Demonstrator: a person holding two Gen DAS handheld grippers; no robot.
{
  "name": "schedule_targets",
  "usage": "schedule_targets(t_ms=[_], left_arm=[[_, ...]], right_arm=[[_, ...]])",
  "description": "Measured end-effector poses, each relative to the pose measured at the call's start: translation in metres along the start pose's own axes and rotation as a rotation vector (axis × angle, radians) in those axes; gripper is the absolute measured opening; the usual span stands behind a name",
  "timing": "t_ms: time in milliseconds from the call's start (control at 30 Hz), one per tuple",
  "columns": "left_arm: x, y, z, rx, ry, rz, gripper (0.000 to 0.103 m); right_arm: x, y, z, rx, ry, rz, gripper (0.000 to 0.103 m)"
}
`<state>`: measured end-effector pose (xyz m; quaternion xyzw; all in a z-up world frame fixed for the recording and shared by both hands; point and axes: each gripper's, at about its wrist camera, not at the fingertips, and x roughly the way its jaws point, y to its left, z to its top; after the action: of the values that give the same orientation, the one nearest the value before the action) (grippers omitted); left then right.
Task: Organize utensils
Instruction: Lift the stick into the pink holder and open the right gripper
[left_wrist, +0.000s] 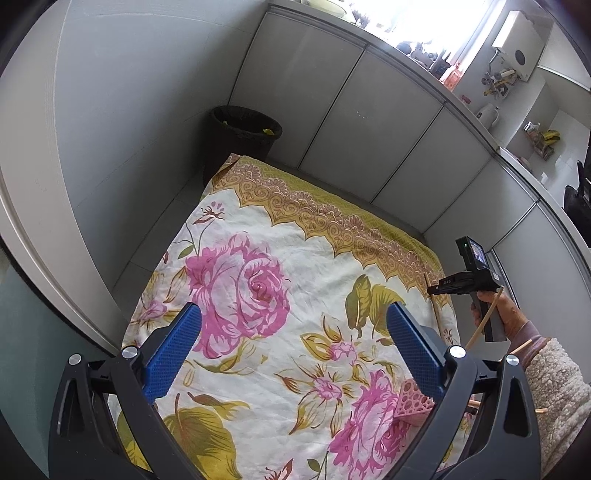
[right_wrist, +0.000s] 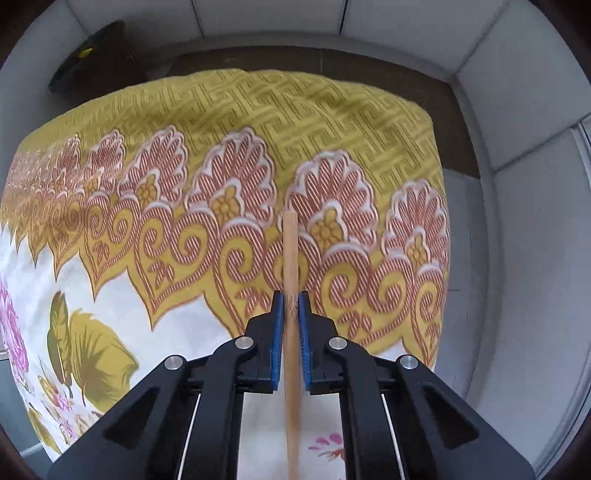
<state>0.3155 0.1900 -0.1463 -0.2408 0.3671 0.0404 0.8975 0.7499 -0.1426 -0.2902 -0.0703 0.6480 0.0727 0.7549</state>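
My right gripper (right_wrist: 291, 299) is shut on a wooden chopstick (right_wrist: 290, 251) that lies along the fingers and points forward over the yellow border of the floral cloth (right_wrist: 207, 110). In the left wrist view the right gripper (left_wrist: 437, 290) is at the cloth's right edge, held by a hand, with a chopstick (left_wrist: 436, 308) lying under it. My left gripper (left_wrist: 293, 314) is open and empty above the pink rose print. A pink perforated utensil holder (left_wrist: 412, 400) lies on the cloth by my left gripper's right finger. More chopsticks (left_wrist: 484, 321) show near the hand.
The floral cloth (left_wrist: 295, 236) covers a table beside grey cabinet doors (left_wrist: 369, 122). A black waste bin (left_wrist: 242, 136) stands past the far left corner. A counter with small items runs along the upper right.
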Motion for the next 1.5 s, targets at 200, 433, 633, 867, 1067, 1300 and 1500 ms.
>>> schedule_targets(t_ms=[200,433,633,867,1067,1300,1500], left_arm=[[-0.021,-0.013,-0.002,0.042,-0.057,-0.036,0.096],[-0.053,-0.041,-0.016,0.12,-0.108,-0.113,0.096],[-0.109,-0.053,-0.022,0.14,-0.212,-0.188,0.096],[-0.176,-0.057,-0.029,0.071,-0.303,-0.315,0.096],[-0.213,-0.05,-0.027,0.051,-0.387,-0.377,0.096],[-0.206,-0.032,-0.019,0.012,-0.364,-0.395,0.096],[-0.201,-0.018,-0.018,0.012,-0.346,-0.373,0.096]], right_arm=[[-0.032,-0.037,-0.062,0.038,-0.213,-0.006,0.008],[-0.123,-0.066,-0.162,0.153,-0.62,0.037,0.008],[-0.217,-0.055,-0.283,0.236,-0.924,-0.012,0.008],[-0.338,0.018,-0.399,0.252,-1.299,-0.015,0.008],[-0.401,0.059,-0.441,0.299,-1.485,0.088,0.008],[-0.373,0.105,-0.424,0.348,-1.535,0.078,0.008],[-0.293,0.127,-0.405,0.356,-1.502,0.013,0.008]])
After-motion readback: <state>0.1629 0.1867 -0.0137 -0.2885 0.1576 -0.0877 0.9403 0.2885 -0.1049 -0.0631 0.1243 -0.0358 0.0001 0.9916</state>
